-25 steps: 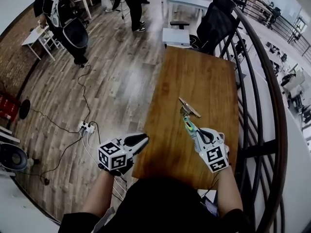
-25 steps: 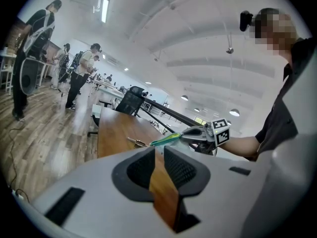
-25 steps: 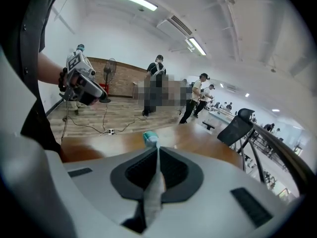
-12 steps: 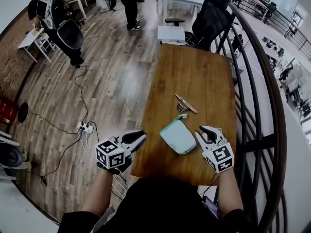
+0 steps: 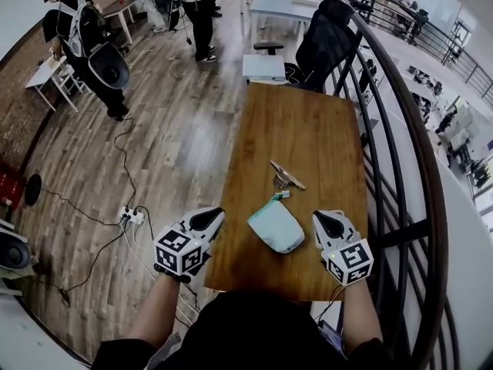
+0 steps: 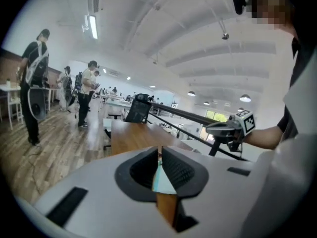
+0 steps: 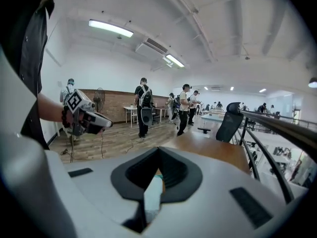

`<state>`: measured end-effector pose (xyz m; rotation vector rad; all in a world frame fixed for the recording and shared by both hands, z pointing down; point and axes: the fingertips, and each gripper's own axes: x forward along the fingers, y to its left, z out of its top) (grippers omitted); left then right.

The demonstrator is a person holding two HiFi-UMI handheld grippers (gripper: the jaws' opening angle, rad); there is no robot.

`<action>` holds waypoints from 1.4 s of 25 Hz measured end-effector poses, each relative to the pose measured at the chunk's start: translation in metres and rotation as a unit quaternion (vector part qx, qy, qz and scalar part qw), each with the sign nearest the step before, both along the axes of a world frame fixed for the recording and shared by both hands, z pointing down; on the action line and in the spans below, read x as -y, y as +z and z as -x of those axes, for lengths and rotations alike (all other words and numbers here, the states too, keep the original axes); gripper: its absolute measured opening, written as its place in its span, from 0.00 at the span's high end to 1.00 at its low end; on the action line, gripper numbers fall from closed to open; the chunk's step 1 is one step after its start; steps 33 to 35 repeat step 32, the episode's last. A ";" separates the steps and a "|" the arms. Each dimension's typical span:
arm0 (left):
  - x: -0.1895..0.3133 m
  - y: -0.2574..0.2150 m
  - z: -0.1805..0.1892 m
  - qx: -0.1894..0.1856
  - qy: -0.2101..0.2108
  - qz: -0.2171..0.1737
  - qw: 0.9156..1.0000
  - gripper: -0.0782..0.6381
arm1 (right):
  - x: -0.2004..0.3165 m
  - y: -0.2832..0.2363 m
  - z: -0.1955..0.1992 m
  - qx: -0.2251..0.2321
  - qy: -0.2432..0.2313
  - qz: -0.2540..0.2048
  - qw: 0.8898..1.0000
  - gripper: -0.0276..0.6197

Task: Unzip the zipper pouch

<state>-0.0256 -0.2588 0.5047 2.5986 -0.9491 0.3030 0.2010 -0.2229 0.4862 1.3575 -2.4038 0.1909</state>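
pouch lies flat near the tabletop's near edge, between both grippers; zipper state unreadable. left gripper, jaws just closing, and right gripper are pressed together, empty. fits pouch awaiting pinch, or opened and released.

1. The left gripper and right gripper share a smooth pale grey shell that tapers to two jaws; the left's jaws have just been closing, with nothing between them
2. Black ribbed pads line the jaws, and black rectangular slots mark the shell
3. A white marker cube with black squares caps each gripper
4. The person wears a black short-sleeved top and a dark beaded bracelet
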 end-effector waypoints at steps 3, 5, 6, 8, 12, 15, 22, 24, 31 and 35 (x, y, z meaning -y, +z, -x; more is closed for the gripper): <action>0.007 -0.016 0.010 0.010 -0.025 -0.039 0.999 0.85 | 0.000 -0.013 0.005 0.096 0.013 0.010 0.995 0.96; 0.008 -0.028 0.013 -0.006 -0.031 -0.058 0.998 0.85 | 0.000 -0.022 0.002 0.155 0.029 0.009 0.987 0.96; 0.008 -0.034 0.013 -0.015 -0.033 -0.067 0.997 0.85 | 0.001 -0.027 -0.002 0.177 0.039 0.003 0.983 0.96; 0.008 -0.044 0.013 -0.030 -0.039 -0.084 0.995 0.85 | 0.003 -0.039 -0.011 0.206 0.054 -0.016 0.977 0.97; 0.005 -0.056 0.017 -0.057 -0.050 -0.095 0.993 0.85 | 0.000 -0.054 -0.018 0.230 0.067 -0.045 0.970 0.97; 0.002 -0.061 0.017 -0.069 -0.051 -0.087 0.992 0.85 | -0.004 -0.063 -0.019 0.255 0.067 -0.050 0.963 0.97; 0.001 -0.061 0.017 -0.082 -0.055 -0.085 0.991 0.85 | -0.008 -0.060 -0.022 0.255 0.081 -0.048 0.962 0.97; 0.000 -0.059 0.016 -0.077 -0.057 -0.085 0.992 0.85 | -0.010 -0.056 -0.025 0.261 0.084 -0.044 0.961 0.97; -0.007 -0.053 0.002 -0.064 -0.033 -0.077 0.994 0.85 | -0.017 -0.046 -0.034 0.299 0.089 -0.023 0.950 0.97; -0.008 -0.052 0.000 -0.063 -0.030 -0.075 0.995 0.85 | -0.018 -0.044 -0.034 0.290 0.090 -0.024 0.953 0.97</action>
